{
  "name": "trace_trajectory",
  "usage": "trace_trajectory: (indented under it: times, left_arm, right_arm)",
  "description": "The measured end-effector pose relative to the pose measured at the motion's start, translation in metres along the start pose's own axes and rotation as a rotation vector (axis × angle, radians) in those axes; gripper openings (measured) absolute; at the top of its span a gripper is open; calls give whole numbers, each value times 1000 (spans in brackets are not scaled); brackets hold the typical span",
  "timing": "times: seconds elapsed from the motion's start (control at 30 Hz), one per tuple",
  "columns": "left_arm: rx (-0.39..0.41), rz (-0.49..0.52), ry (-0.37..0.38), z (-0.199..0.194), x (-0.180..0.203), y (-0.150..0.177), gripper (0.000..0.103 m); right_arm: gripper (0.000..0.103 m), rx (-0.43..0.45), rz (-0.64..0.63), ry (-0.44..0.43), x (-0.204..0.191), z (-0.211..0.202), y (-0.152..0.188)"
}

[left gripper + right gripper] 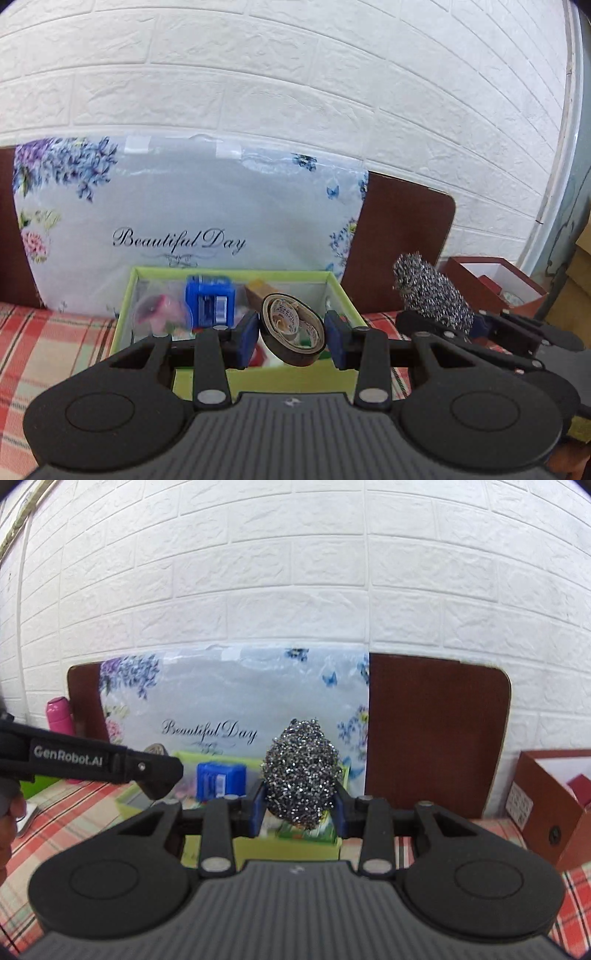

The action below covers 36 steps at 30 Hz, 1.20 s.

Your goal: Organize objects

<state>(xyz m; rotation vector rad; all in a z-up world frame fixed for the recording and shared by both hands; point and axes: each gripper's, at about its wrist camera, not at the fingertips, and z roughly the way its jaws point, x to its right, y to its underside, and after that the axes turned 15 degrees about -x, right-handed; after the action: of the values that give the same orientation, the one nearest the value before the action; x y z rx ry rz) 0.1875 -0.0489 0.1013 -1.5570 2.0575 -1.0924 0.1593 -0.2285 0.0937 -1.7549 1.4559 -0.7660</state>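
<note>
My left gripper [292, 338] is shut on a roll of black tape [293, 334] and holds it above the near part of a lime-green box [258, 378]. The box holds a blue sharpener-like block [209, 301], a pink item [162, 310] and other small things. My right gripper [300, 808] is shut on a steel wool scrubber [301, 771], held above the same green box [288, 849]. In the left wrist view the scrubber [432, 291] and right gripper show to the right of the box.
A floral "Beautiful Day" bag [184, 221] leans against a brown board [402, 243] and the white brick wall behind the box. A red-brown open box [546, 805] stands at the right. A pink bottle [59, 716] is at the far left. The table has a plaid cloth [48, 350].
</note>
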Motion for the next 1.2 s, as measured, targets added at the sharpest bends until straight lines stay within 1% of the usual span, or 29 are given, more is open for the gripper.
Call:
trace_trajectory:
  times: [0.13, 0.27, 0.33, 0.37, 0.4, 0.43, 0.47, 0.6, 0.67, 0.8, 0.93, 1.0, 1.03, 1.1, 1.2]
  left_arm:
    - [-17, 3, -14, 24, -10, -13, 41]
    - [-41, -11, -26, 48, -24, -22, 41]
    - [-45, -21, -34, 59, -30, -25, 42]
    - [-38, -29, -40, 63, -33, -24, 45]
    - [-33, -36, -41, 67, -36, -22, 64]
    - [-34, -47, -45, 70, -39, -20, 83]
    - [-32, -60, -51, 72, -42, -16, 85]
    - [-41, -80, -35, 72, -51, -1, 86]
    - [-57, -99, -38, 71, -53, 2, 86]
    - [-60, -132, -44, 60, -53, 8, 86]
    - [-29, -152, -66, 33, -47, 14, 86]
    - [-18, -146, -87, 17, -40, 20, 89]
    - [-22, -140, -95, 10, -37, 24, 93]
    - [-57, -136, -118, -3, -30, 32, 97]
    - [-80, -143, -167, -18, -20, 50, 98]
  right_arm:
    - [35, -9, -14, 17, 9, 43, -15]
    - [35, -28, -33, 24, 12, 85, -21]
    - [37, -39, -48, 17, 11, 106, -21]
    - [42, -46, -69, 13, 9, 115, -20]
    - [57, -59, -93, 11, 8, 124, -18]
    - [66, -73, -108, 22, 7, 129, -14]
    - [75, -80, -117, 36, 6, 132, -9]
    - [93, -57, -136, 66, 5, 126, 9]
    - [96, -49, -137, 83, 5, 120, 13]
    - [103, -32, -115, 80, 6, 99, 14]
    - [103, -12, -70, 61, 8, 68, 17]
    - [103, -11, -41, 46, 8, 49, 20]
    - [103, -20, -29, 36, 7, 40, 23]
    - [103, -38, -13, 15, 4, 24, 30]
    - [103, -59, -4, -5, -4, -1, 43]
